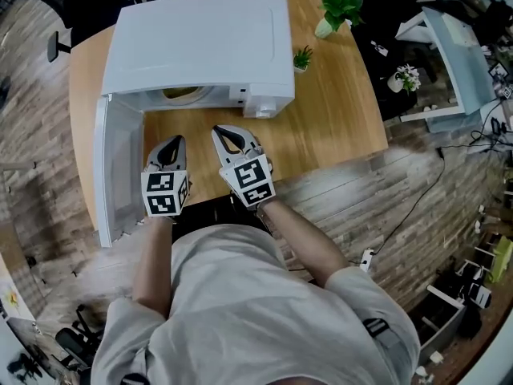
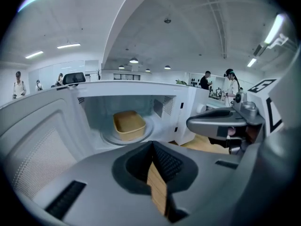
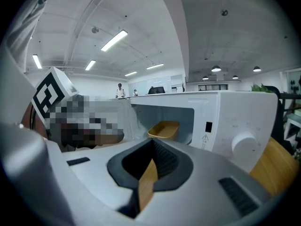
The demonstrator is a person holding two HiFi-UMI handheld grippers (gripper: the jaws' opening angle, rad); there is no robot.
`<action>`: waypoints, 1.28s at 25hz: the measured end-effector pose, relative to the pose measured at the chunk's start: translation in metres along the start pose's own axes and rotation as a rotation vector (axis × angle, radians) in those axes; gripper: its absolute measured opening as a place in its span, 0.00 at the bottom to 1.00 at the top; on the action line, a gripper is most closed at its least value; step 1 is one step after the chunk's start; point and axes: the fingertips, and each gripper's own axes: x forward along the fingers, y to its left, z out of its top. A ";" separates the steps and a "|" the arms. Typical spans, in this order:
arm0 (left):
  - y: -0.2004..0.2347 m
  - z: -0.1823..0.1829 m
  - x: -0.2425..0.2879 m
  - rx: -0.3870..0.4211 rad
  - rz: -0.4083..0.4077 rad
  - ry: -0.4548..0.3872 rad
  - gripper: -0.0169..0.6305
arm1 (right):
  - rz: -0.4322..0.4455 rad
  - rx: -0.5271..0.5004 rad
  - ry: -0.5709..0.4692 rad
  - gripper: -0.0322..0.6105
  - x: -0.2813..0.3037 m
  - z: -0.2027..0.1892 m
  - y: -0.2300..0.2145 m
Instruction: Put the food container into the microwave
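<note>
Wooden table [image 1: 337, 119], open microwave [image 1: 200, 46], food container [image 2: 128, 125] inside, plant [image 1: 302, 57] beside; left gripper [image 1: 176, 141], right gripper [image 1: 218, 131] fingers pressed together, empty

A leafy potted plant [image 1: 340, 6] and a smaller plant [image 1: 302, 58] are set near the far right corner of a wooden table [image 1: 345, 111], which is stood on a plank floor [image 1: 353, 195]. A flowering plant [image 1: 405, 77] is placed on a dark surface [image 1: 377, 79] just beside that table. In the left gripper view, two people [image 2: 205, 80] are seen standing far off, under round ceiling lamps [image 2: 134, 60].
</note>
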 end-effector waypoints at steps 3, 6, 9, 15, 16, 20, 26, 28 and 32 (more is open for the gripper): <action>0.002 0.009 -0.010 -0.047 -0.016 -0.047 0.05 | -0.019 -0.007 -0.006 0.06 -0.002 0.007 0.004; 0.003 0.017 -0.018 -0.068 -0.035 -0.086 0.05 | -0.045 -0.004 -0.010 0.06 -0.004 0.013 0.006; 0.002 0.023 -0.026 -0.063 -0.059 -0.114 0.05 | -0.067 -0.011 -0.006 0.05 -0.007 0.017 0.012; -0.001 0.044 -0.038 -0.001 -0.110 -0.179 0.05 | -0.116 -0.064 -0.017 0.06 -0.012 0.033 0.019; 0.000 0.046 -0.041 -0.016 -0.117 -0.186 0.05 | -0.125 -0.058 -0.019 0.05 -0.014 0.036 0.019; 0.000 0.062 -0.050 -0.024 -0.139 -0.214 0.05 | -0.181 -0.054 -0.052 0.05 -0.027 0.057 0.018; 0.006 0.114 -0.063 -0.006 -0.169 -0.323 0.05 | -0.254 -0.072 -0.148 0.05 -0.041 0.108 0.011; 0.006 0.126 -0.068 -0.001 -0.180 -0.354 0.05 | -0.276 -0.071 -0.173 0.05 -0.046 0.120 0.008; 0.004 0.147 -0.079 0.022 -0.201 -0.406 0.05 | -0.332 -0.081 -0.224 0.05 -0.059 0.150 -0.002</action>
